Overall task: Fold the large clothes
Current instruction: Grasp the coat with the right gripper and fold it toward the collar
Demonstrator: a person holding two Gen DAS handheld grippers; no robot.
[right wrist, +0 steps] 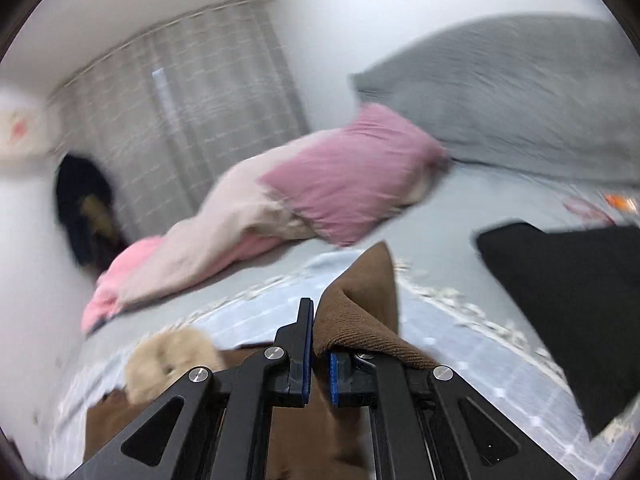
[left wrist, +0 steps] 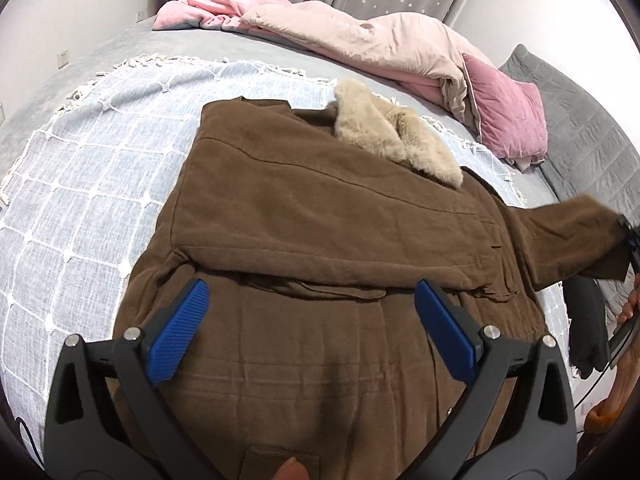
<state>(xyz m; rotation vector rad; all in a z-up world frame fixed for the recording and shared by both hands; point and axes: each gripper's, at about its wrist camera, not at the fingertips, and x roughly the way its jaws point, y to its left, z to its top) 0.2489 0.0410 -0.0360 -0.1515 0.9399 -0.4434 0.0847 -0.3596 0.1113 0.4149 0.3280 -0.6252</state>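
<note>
A brown coat (left wrist: 320, 232) with a beige fur collar (left wrist: 392, 136) lies on a pale blue checked blanket (left wrist: 80, 200) on the bed. One sleeve is folded across its body. My left gripper (left wrist: 312, 304) is open and empty, just above the coat's lower half. My right gripper (right wrist: 320, 340) is shut on the brown sleeve cuff (right wrist: 360, 304) and holds it lifted off the bed; it shows at the far right of the left wrist view (left wrist: 628, 236), with the sleeve (left wrist: 568, 232) stretched out. The right wrist view is motion-blurred; the fur collar (right wrist: 168, 356) shows at its lower left.
A rumpled pink and beige duvet (left wrist: 360, 40) and a pink pillow (left wrist: 504, 116) lie at the far side of the bed. A grey pillow (right wrist: 520, 92) stands at the head. A black cloth (right wrist: 580, 304) lies to the right. Curtains (right wrist: 192, 108) hang behind.
</note>
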